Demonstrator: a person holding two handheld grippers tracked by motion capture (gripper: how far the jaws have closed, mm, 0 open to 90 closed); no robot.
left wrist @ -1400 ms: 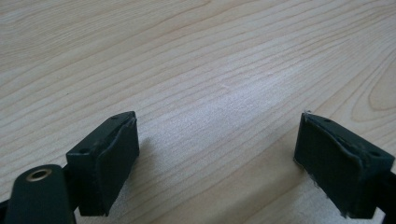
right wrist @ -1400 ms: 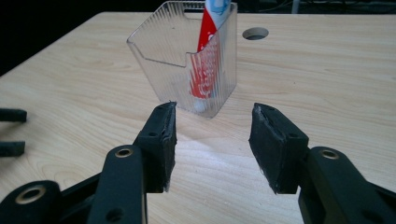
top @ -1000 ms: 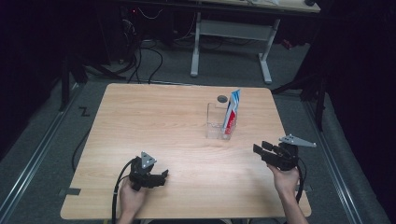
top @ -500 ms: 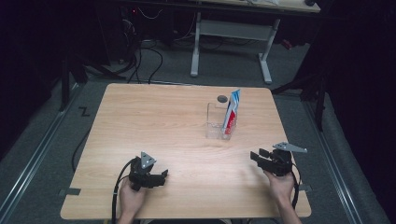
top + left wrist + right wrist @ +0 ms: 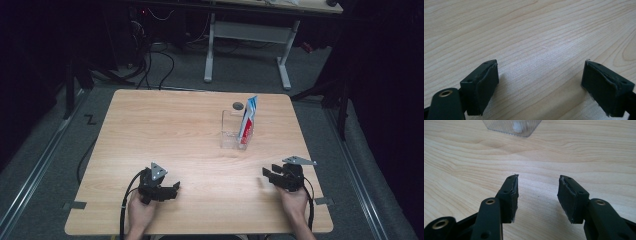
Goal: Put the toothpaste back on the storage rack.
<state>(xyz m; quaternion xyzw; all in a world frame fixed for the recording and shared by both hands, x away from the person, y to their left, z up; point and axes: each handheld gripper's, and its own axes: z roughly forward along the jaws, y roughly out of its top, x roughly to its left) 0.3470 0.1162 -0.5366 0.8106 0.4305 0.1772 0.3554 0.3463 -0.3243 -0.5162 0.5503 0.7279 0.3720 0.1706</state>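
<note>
Two things stand together toward the far right of the desk (image 5: 165, 130): a clear container (image 5: 233, 131) and, leaning upright in it, a red, white and blue toothpaste tube (image 5: 247, 120) whose top rises above the rim. Just behind the container a small dark round object (image 5: 238, 105) lies flat on the wood — what it is cannot be told from here. In the right gripper view the base of the clear container (image 5: 512, 127) shows at the top edge, straight ahead of the jaws and well apart from them.

Nearer the person, the right hand-held gripper (image 5: 272, 176) sits low over the desk near the front right corner, its jaws pointing left and spread with nothing between them; in its own view the right hand-held gripper (image 5: 537, 197) has bare wood in the gap. The left hand-held gripper (image 5: 172, 190) rests near the front left, jaws pointing right, also spread wide and empty — the left hand-held gripper (image 5: 540, 87) frames plain wood grain in its own view. A hand grips each tool from the bottom edge, with a black cable trailing back from each.

Beyond the desk, a grey floor carries loose cables and the white legs of another table (image 5: 247, 35).
</note>
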